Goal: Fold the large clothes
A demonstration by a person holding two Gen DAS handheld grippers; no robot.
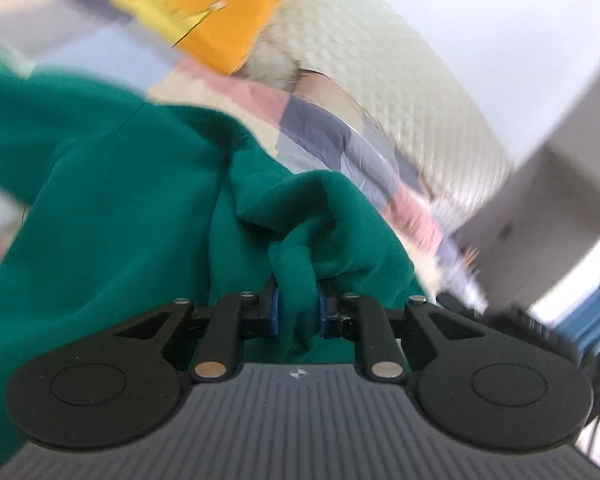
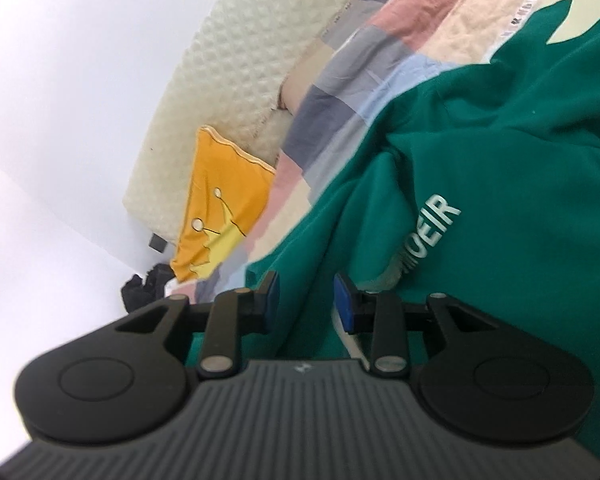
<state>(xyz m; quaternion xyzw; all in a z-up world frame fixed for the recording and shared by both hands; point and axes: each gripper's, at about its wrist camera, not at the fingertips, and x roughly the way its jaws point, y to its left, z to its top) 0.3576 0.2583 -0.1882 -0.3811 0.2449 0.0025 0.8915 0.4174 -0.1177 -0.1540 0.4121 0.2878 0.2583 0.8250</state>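
Observation:
A large green sweatshirt (image 1: pixel 120 200) lies crumpled on a patchwork bedspread (image 1: pixel 320 128). In the left wrist view, which is blurred, my left gripper (image 1: pixel 300 304) is shut on a bunched fold of it, with the cloth squeezed between the blue pads (image 1: pixel 275 308). In the right wrist view the same sweatshirt (image 2: pixel 520 160) shows white lettering (image 2: pixel 440 216) and a pale printed shape at the top right. My right gripper (image 2: pixel 306 300) is shut on a thick ridge of its cloth that fills the gap between the fingers.
An orange cushion (image 2: pixel 220 200) leans against a cream quilted headboard (image 2: pixel 240 60) at the far side of the bedspread (image 2: pixel 340 80). A dark bundle (image 2: pixel 148 288) lies by the white wall. A white cabinet (image 1: pixel 560 200) stands at the right of the left wrist view.

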